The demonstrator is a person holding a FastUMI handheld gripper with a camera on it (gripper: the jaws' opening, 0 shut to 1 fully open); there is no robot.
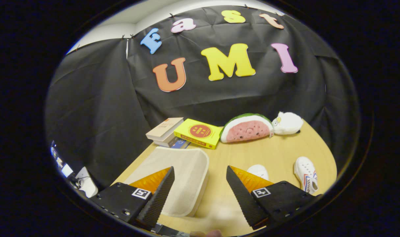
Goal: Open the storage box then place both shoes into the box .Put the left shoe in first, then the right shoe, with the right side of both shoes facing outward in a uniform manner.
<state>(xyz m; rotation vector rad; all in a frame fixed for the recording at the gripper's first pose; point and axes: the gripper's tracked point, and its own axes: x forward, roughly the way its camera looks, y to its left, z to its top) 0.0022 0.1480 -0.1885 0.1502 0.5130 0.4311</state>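
Gripper (200, 187) held spread wide above table (279, 151), nothing grasped. Storage box (183, 177) seen closed, lid (173, 164) down, just ahead of left finger and partly under it. Two white shoes beyond right finger: one shoe (258, 171) partly hidden by finger, other shoe (306, 173) apart from it. Farther back: books (183, 131), watermelon plush (247, 128), white plush (287, 123). Judged: no step done; opening and both placings left.

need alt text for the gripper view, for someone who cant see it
An open two-finger gripper hovers above a wooden table, its fingers apart over a closed cream fabric storage box. Two white shoes lie beside the box; beyond it sit stacked books, a yellow book, a watermelon-slice plush and a white plush.
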